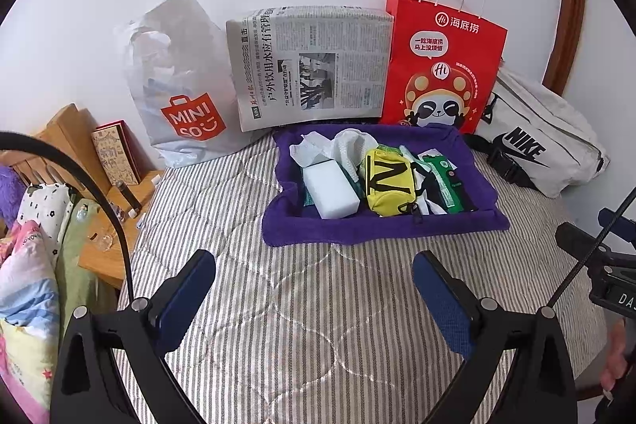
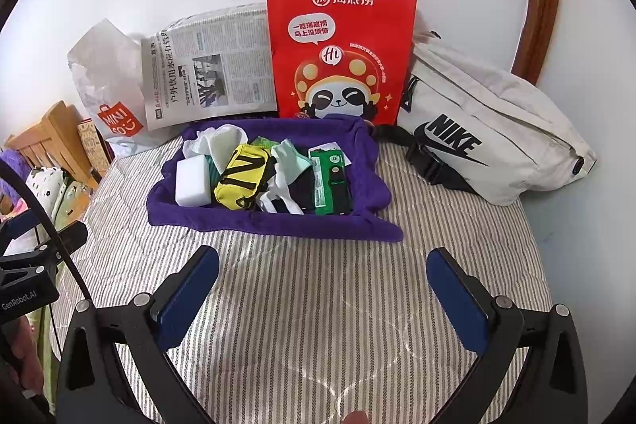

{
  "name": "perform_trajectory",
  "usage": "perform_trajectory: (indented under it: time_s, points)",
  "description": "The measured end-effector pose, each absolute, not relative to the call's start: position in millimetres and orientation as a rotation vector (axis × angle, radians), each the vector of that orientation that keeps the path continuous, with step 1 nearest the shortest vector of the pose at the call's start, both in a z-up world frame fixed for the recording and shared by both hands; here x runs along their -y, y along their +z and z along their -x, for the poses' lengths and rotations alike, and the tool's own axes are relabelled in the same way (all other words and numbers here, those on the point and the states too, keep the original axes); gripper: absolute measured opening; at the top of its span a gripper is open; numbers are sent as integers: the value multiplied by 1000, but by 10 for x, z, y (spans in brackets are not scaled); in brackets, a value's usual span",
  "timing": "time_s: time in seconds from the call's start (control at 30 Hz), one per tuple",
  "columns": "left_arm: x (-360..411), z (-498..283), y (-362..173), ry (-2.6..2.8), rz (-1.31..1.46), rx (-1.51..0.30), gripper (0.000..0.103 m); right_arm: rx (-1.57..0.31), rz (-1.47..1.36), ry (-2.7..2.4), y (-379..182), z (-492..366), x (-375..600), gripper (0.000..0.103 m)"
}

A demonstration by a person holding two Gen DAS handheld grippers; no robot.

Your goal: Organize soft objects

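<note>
A purple cloth tray [image 1: 357, 231] [image 2: 274, 221] lies on the striped bed. It holds a white sponge block [image 1: 330, 187] [image 2: 192, 181], a yellow pouch [image 1: 387, 181] [image 2: 242, 175], crumpled white cloth [image 1: 342, 144] [image 2: 216, 142], black-and-white fabric and a green packet [image 1: 443, 177] [image 2: 328, 175]. My left gripper [image 1: 314, 285] hovers open over the bedspread in front of the tray, nothing between its blue pads. My right gripper [image 2: 324, 285] is likewise open and empty, a little short of the tray's front edge.
Against the wall stand a Miniso plastic bag [image 1: 179, 86] [image 2: 107, 86], a folded newspaper [image 1: 310, 66] [image 2: 210, 66] and a red paper bag [image 1: 441, 66] [image 2: 340, 54]. A white Nike bag [image 1: 536, 142] [image 2: 489, 130] lies right. A wooden bedside stand [image 1: 115, 225] with clutter is left.
</note>
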State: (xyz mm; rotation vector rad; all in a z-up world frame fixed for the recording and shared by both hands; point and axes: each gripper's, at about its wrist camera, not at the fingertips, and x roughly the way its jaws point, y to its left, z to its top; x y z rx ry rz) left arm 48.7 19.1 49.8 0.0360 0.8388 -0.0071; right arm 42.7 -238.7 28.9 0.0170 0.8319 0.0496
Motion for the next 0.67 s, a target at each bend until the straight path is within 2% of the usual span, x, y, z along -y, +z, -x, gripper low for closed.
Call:
perform_trajectory:
  time_s: [0.67]
  points:
    - [-189, -504, 416, -18, -33, -842, 100, -841, -17, 47, 255, -452, 2401, 103]
